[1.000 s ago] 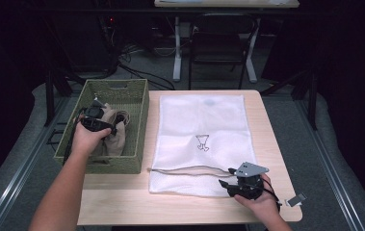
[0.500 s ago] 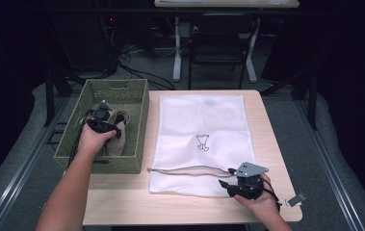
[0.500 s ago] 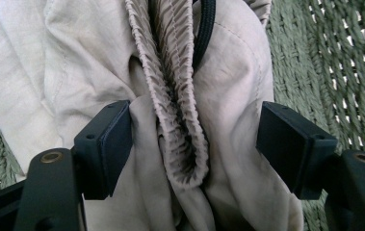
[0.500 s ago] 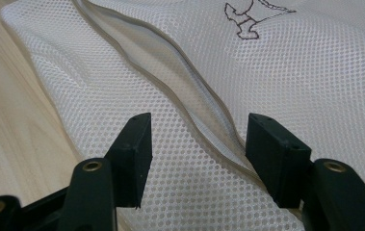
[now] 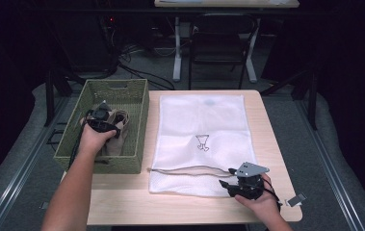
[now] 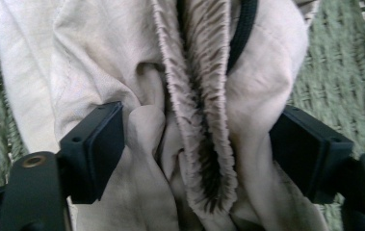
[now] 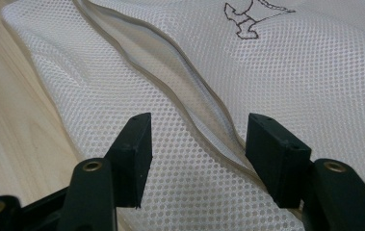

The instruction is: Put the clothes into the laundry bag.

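A crumpled beige cloth (image 5: 117, 138) lies in the green woven basket (image 5: 108, 166) at the table's left. My left gripper (image 5: 103, 111) is down in the basket on it. In the left gripper view a bunched fold of the cloth (image 6: 194, 96) stands between the jaws of the left gripper (image 6: 197, 149), which have just been opening and stand wide. A white mesh bag (image 5: 204, 120) lies flat mid-table with its zipper opening (image 5: 189, 169) along the near end. My right gripper (image 5: 226, 181) rests open at that end, its jaws either side of the zipper edge (image 7: 180, 72).
The basket's walls surround the left hand closely. A small white tag (image 5: 295, 199) lies at the table's near right corner. A chair (image 5: 218, 43) and cables sit on the floor beyond the table's far edge.
The left forearm has swung slightly to the right while its gripper stays on the cloth in the basket. The right hand and the bag have not moved.
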`<action>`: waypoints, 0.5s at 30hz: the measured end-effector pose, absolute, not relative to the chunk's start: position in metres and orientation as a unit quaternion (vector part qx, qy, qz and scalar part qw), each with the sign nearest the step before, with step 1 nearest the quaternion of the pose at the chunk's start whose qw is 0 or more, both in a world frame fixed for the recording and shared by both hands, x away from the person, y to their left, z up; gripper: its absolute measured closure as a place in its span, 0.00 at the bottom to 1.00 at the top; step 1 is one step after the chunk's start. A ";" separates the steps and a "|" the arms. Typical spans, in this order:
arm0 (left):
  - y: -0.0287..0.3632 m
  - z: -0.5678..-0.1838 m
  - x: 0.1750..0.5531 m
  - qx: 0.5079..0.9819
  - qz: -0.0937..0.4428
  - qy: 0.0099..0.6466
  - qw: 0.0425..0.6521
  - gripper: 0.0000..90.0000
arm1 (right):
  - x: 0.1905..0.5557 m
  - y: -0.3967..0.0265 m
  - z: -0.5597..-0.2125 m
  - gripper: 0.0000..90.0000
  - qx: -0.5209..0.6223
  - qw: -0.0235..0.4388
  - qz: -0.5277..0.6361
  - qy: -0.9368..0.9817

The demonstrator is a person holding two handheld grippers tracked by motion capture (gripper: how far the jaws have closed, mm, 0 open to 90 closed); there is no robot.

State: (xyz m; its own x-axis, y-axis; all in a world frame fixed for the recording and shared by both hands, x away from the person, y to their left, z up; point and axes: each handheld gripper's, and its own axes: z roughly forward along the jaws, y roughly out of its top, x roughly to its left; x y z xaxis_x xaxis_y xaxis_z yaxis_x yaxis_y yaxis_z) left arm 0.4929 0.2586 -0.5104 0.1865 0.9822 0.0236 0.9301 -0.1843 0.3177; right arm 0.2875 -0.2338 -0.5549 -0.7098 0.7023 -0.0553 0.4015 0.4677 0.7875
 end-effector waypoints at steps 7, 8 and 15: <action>0.263 -0.514 0.495 0.756 0.106 0.634 0.121 0.17 | 0.287 -0.233 -0.555 0.47 0.328 0.189 0.395 0.837; 0.264 -0.514 0.496 0.756 0.103 0.635 0.121 0.17 | 0.287 -0.233 -0.555 0.47 0.328 0.189 0.395 0.837; 0.266 -0.520 0.499 0.751 0.090 0.642 0.127 0.15 | 0.288 -0.234 -0.556 0.47 0.327 0.189 0.393 0.838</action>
